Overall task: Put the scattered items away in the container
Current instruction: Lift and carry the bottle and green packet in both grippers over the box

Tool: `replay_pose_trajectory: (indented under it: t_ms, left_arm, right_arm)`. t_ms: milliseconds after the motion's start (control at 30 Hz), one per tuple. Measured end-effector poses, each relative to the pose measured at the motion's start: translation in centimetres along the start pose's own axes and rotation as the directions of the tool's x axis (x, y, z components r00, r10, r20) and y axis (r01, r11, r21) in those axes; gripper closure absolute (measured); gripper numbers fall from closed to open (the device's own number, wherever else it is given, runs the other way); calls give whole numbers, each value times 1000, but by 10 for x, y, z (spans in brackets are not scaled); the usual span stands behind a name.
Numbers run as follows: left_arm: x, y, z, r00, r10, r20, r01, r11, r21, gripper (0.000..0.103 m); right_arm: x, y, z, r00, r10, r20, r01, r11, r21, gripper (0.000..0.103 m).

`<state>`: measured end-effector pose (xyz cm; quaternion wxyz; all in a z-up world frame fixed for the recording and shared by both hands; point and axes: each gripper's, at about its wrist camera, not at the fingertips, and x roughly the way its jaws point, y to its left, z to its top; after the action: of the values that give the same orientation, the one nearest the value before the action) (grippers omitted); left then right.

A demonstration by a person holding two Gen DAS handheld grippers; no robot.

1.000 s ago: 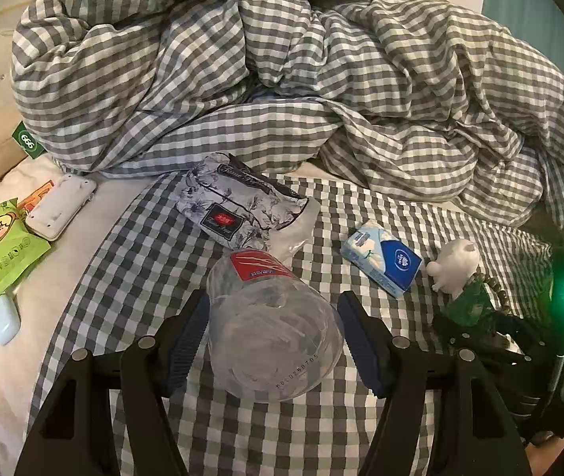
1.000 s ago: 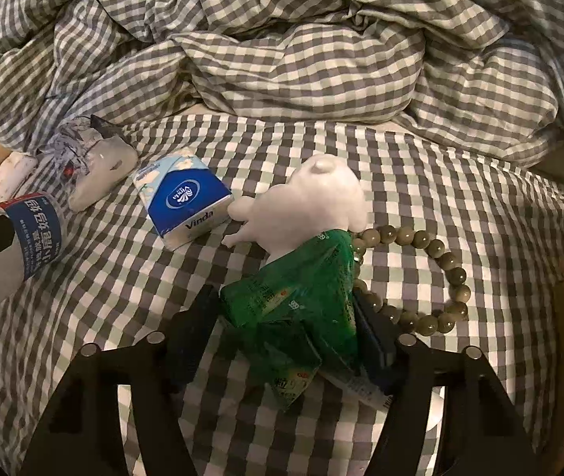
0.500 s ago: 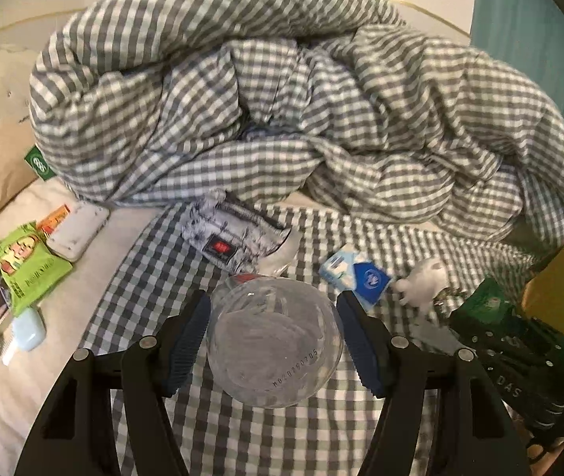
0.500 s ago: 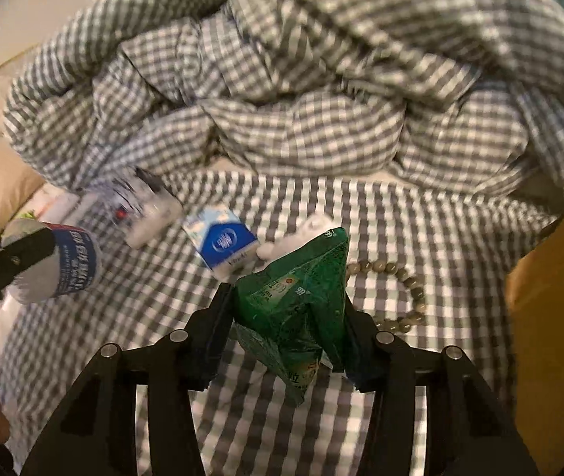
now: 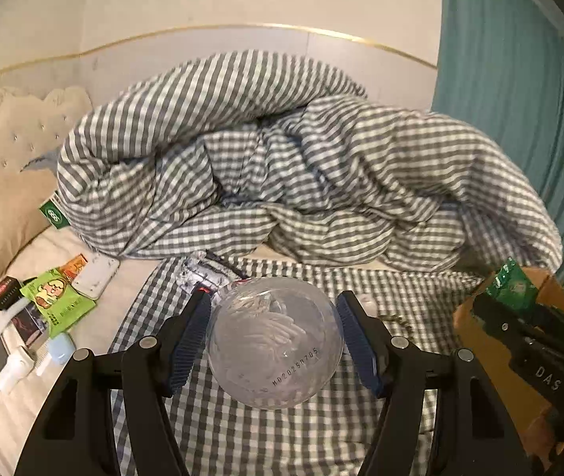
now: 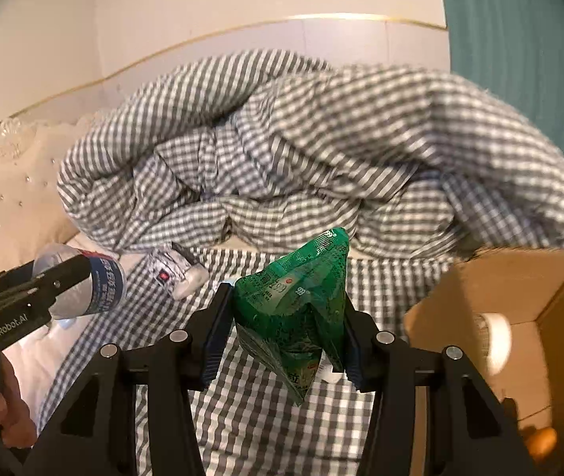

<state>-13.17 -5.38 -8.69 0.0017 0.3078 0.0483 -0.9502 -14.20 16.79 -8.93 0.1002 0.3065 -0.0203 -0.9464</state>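
Both lifted: left claw [image 5: 274, 341] clamps bottle [image 5: 275, 343], right claw [image 6: 282, 337] pinches green packet [image 6: 294, 309] beside box [image 6: 492, 293].

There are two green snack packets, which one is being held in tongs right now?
The dark green packet, pinched in the right tongs beside the cardboard box. The light green cartoon packet lies untouched on the sheet.

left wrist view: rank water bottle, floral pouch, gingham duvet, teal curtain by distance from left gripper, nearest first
1. water bottle, clamped in the left gripper.
2. floral pouch, just beyond on the bed, slightly left.
3. gingham duvet, heaped behind it.
4. teal curtain, far right background.
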Motion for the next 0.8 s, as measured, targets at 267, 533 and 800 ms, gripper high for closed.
replay_pose_trajectory:
  t_ms: [267,533,800]
  left_arm:
    - [-45,-33,4,999,-29,44,28,999,22,36]
    - [-90,-67,13,992,-71,103,63,995,73,36]
    - [-114,-105,11,984,-127,126,115,988,103,36]
  right_arm:
    - [-60,-15,6,998,-15,65,14,1000,10,54]
    - [-113,-31,13,990,-41,136,37,999,34,54]
    - [-154,-60,6,982,-93,165,84,995,57,54]
